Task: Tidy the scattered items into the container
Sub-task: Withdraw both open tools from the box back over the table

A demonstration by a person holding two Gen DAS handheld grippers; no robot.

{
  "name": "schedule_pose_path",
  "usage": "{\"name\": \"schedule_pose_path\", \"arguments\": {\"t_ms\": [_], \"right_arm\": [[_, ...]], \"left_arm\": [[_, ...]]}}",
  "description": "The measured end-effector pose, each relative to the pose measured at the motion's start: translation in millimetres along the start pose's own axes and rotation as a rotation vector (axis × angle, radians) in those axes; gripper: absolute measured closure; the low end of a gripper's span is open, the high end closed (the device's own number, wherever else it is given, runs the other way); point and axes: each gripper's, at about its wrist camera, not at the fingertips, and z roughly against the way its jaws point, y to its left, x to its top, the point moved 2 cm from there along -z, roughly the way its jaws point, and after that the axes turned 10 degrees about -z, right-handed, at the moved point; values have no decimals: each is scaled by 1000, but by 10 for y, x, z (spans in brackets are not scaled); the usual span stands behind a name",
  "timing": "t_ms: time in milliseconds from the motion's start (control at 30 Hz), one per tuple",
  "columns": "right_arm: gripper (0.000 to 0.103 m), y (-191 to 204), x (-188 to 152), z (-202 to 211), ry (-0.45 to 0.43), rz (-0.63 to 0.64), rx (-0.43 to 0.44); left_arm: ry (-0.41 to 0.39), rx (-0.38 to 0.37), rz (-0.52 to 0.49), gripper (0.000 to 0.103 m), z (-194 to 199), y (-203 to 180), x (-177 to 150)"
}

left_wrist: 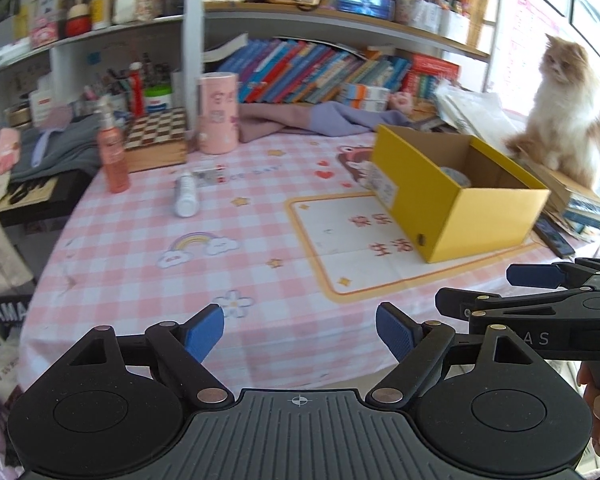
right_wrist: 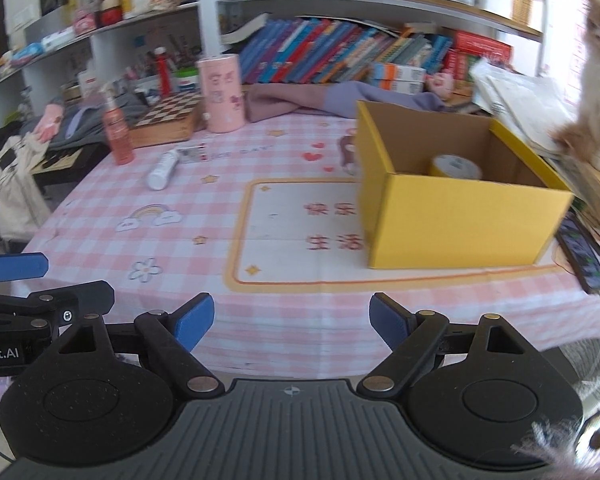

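An open yellow cardboard box (left_wrist: 480,216) (right_wrist: 452,224) stands on the right of the pink checked tablecloth (left_wrist: 148,248) (right_wrist: 112,200), with a roll of tape (right_wrist: 456,167) (left_wrist: 454,174) inside. A white tube (left_wrist: 186,199) (right_wrist: 163,174) lies on the cloth at the left. An orange spray bottle (left_wrist: 113,152) (right_wrist: 118,132) and a pink cylinder (left_wrist: 219,114) (right_wrist: 223,94) stand behind it. My left gripper (left_wrist: 300,332) hovers open and empty over the table's near edge. My right gripper (right_wrist: 292,322) is also open and empty, beside the left one.
A cat (left_wrist: 560,108) (right_wrist: 596,80) sits on stacked books right of the box. A phone (left_wrist: 554,234) (right_wrist: 584,256) lies at the box's right. A chessboard box (left_wrist: 156,138), purple cloth (left_wrist: 300,118) and bookshelves line the back. Bags hang off the table's left.
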Motion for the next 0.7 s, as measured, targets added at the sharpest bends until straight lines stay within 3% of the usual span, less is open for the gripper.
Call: {"name": "schedule_pose_path", "arguments": {"t_ms": [333, 700], "right_arm": [[18, 463, 92, -204, 26, 99, 84], [18, 516, 252, -480, 41, 117, 111]], "left_arm": [[20, 78, 87, 17, 51, 387, -105], [34, 107, 105, 16, -160, 521, 12]]}}
